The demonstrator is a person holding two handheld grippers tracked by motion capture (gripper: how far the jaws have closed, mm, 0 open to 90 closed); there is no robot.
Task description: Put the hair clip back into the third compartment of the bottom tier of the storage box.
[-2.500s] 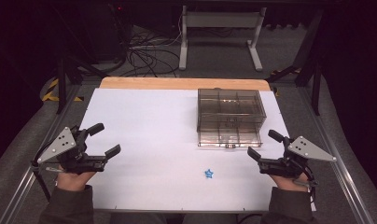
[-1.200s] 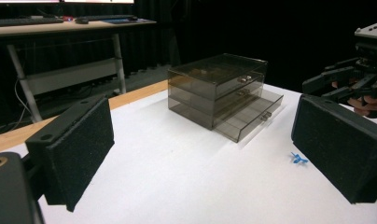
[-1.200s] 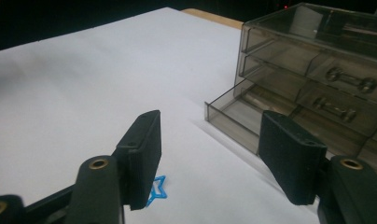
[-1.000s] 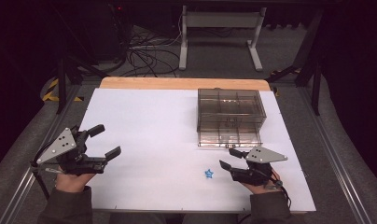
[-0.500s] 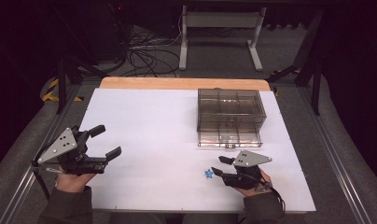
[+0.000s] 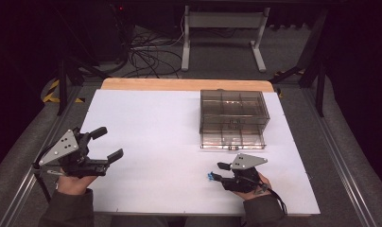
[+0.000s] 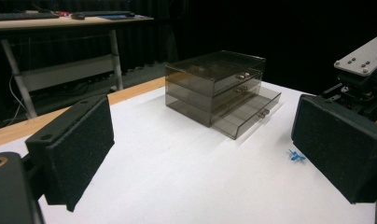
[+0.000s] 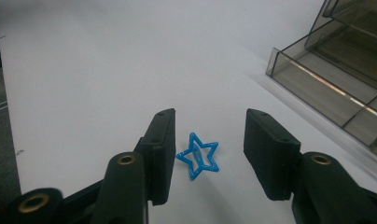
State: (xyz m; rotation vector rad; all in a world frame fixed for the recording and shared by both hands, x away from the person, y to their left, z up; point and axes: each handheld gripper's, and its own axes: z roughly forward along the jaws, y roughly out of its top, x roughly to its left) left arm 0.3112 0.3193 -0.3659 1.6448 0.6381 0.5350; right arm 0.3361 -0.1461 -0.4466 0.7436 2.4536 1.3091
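White worktop (image 6: 156, 137) in dark room. Right gripper (image 8: 209, 140) jaws, just closing, half-open, straddle blue star-shaped clip (image 8: 198, 155), ungripped; left gripper (image 6: 106, 144) jaws wide, empty.

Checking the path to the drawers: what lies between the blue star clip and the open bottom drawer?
Only bare white table, in the right gripper view: the blue star clip lies apart from the open bottom drawer.

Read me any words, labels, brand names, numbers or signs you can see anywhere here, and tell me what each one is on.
None: no readable text in any view.
The clear drawer box, the blue star clip, the white table top and both tools carry no lettering.
The yellow and black striped floor marking is a pattern, not words.
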